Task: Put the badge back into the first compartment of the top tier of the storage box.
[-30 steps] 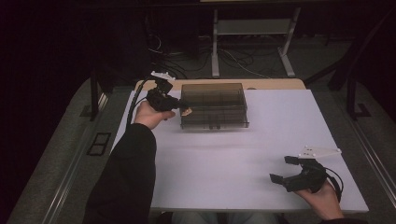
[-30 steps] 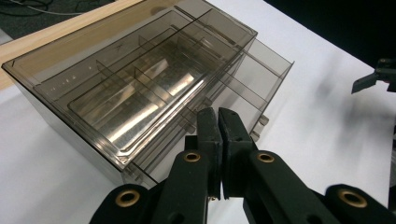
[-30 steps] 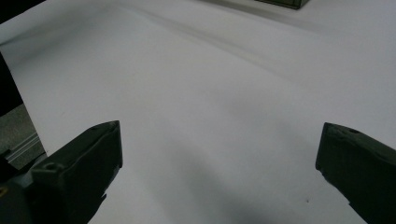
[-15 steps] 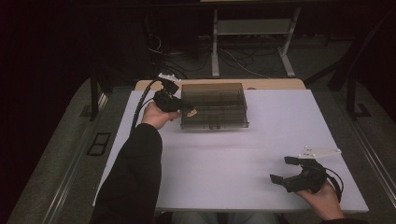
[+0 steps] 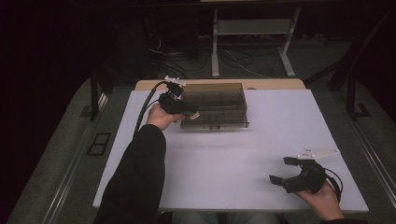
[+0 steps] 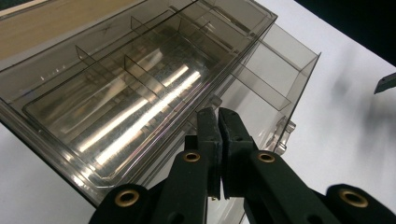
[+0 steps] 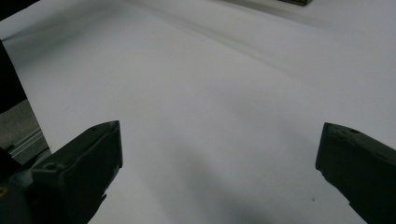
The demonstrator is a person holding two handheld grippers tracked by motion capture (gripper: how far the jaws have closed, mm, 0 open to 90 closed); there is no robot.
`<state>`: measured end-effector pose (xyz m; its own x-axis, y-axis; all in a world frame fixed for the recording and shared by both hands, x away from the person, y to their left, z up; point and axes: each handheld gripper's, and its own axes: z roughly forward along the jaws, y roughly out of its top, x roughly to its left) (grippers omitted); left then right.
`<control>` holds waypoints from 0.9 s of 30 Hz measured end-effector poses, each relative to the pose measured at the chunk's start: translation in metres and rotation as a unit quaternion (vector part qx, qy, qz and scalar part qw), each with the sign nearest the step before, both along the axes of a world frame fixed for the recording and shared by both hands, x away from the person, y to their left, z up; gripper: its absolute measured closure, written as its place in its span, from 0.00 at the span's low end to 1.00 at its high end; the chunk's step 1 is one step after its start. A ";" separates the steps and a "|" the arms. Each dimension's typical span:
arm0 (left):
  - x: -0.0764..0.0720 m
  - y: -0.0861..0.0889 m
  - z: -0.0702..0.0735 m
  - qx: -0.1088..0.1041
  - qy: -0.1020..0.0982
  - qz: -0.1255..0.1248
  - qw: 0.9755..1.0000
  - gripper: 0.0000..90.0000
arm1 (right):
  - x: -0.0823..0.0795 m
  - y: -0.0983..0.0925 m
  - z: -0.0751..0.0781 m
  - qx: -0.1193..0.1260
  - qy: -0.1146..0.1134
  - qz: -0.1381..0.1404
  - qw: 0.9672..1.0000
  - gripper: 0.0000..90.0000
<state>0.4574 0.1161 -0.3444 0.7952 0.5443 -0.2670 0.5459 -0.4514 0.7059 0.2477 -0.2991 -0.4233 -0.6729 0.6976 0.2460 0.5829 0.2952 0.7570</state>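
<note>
High view: smoky transparent plastic compartment box (image 5: pixel 215 105) sits at 12 o'clock on the white surface (image 5: pixel 233 154), near its far edge. Left gripper (image 5: pixel 192 113) at 10 o'clock, at the box's front left corner, jaws pressed together. Right gripper (image 5: pixel 280 170) at 4 o'clock, well apart from the box, jaws spread wide, nothing between them.

Left gripper view: closed left gripper (image 6: pixel 218 122) tips sit right at the box (image 6: pixel 140 93) edge; cannot tell if they pinch a latch. Dividers visible inside.

Right gripper view: open right gripper (image 7: pixel 219 154) over bare white surface (image 7: pixel 210 93).
</note>
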 end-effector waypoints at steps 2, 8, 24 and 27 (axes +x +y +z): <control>0.001 -0.001 -0.002 0.000 0.002 0.002 1.000 0.97 | 0.000 0.000 0.000 0.000 0.000 0.001 1.000 0.00; 0.003 -0.001 -0.008 0.002 0.008 0.006 1.000 0.97 | 0.000 0.001 -0.001 -0.001 0.002 0.003 1.000 0.00; 0.003 0.000 -0.015 0.000 0.018 0.006 1.000 0.92 | 0.000 0.001 -0.001 -0.002 0.000 0.003 1.000 0.00; 0.001 0.000 -0.013 -0.004 0.019 -0.001 1.000 0.88 | -0.001 0.001 0.000 0.000 0.000 0.003 1.000 0.00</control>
<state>0.4585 0.1156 -0.3574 0.7852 0.5407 -0.3018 0.5720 -0.4467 0.6879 0.2467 -0.2980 -0.4234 -0.6770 0.6938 0.2456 0.5808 0.2985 0.7573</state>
